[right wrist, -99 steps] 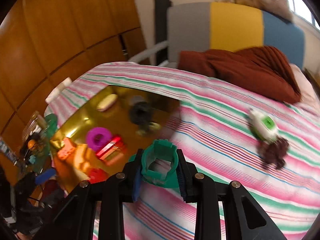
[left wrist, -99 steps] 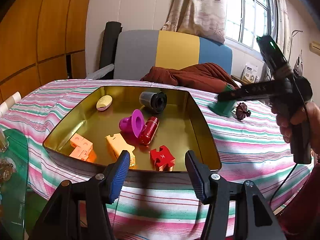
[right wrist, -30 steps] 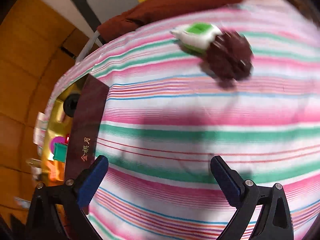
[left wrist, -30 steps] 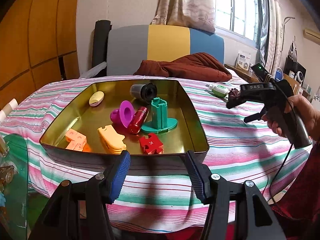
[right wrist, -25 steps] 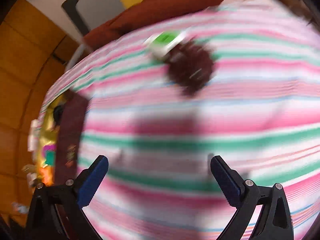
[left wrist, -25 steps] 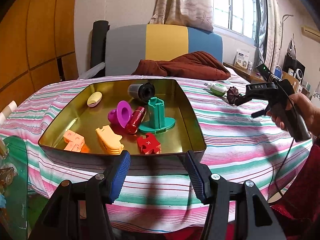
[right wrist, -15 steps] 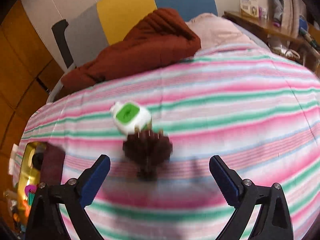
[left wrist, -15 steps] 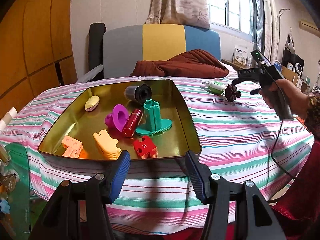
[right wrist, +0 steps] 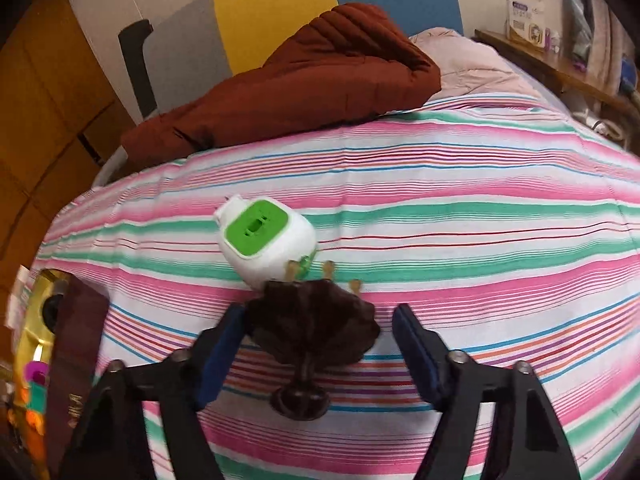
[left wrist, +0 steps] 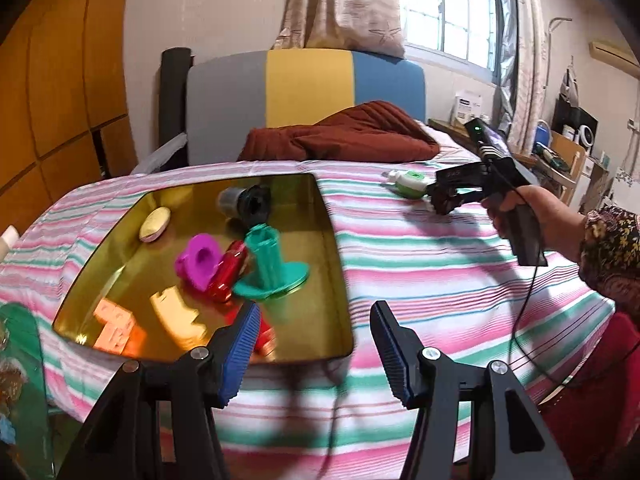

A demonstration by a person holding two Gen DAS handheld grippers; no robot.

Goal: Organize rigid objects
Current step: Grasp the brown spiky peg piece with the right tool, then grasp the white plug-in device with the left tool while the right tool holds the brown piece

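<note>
A gold tray [left wrist: 334, 240] on the striped cloth holds a green flanged piece [left wrist: 268, 264], a magenta funnel [left wrist: 198, 260], a red cylinder [left wrist: 226, 276], a dark cup [left wrist: 248, 200], a cream oval [left wrist: 154, 224] and orange blocks [left wrist: 116, 328]. My left gripper [left wrist: 312, 344] is open and empty at the tray's near edge. My right gripper [right wrist: 316, 344] is open around a dark brown flower-shaped object [right wrist: 312, 328], which also shows in the left wrist view [left wrist: 446, 202]. A white and green device [right wrist: 268, 240] lies just beyond it.
A brown quilted cushion [right wrist: 288, 92] lies at the far side of the bed against a grey, yellow and blue headboard [left wrist: 304, 88]. A dark maroon book [right wrist: 74, 356] stands at the tray's right side. A glass side table [left wrist: 20, 380] is at the left.
The green flanged piece went from my right gripper into the tray. My right gripper then opened, swung right and closed in on the brown flower-shaped object. My left gripper shifted slightly right.
</note>
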